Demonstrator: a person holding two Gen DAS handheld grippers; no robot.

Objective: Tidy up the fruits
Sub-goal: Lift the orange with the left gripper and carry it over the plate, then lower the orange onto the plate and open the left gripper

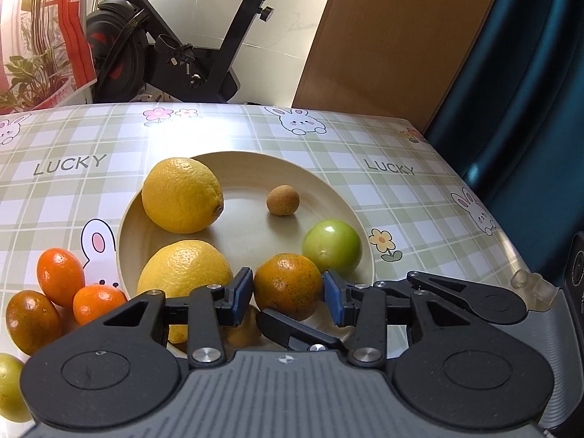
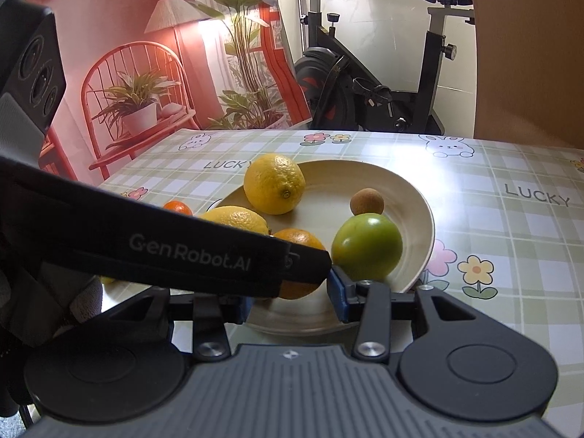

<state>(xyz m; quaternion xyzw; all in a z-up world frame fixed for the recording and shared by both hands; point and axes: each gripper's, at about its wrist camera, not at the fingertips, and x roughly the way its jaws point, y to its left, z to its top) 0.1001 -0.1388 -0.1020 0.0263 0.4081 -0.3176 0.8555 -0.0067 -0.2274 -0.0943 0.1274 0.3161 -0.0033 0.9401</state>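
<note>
On checked surface [image 1: 401, 197], far left: three small oranges [image 1: 60, 277] bunched together, just beside plate [image 1: 328, 182] rim. In plate: two lemons [image 1: 181, 195], small brown fruit [image 1: 283, 200], green fruit [image 1: 332, 244]. Left gripper [image 1: 288, 292] jaws pinching speckled orange [image 1: 284, 284] over plate's near edge. Right gripper [image 2: 292, 301] jaws parted, gripping nothing; green fruit just past right-hand pad.

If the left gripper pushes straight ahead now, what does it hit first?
Most likely the speckled orange, sitting between the left gripper pads on the plate. Whether the pads touch it is unclear.
</note>
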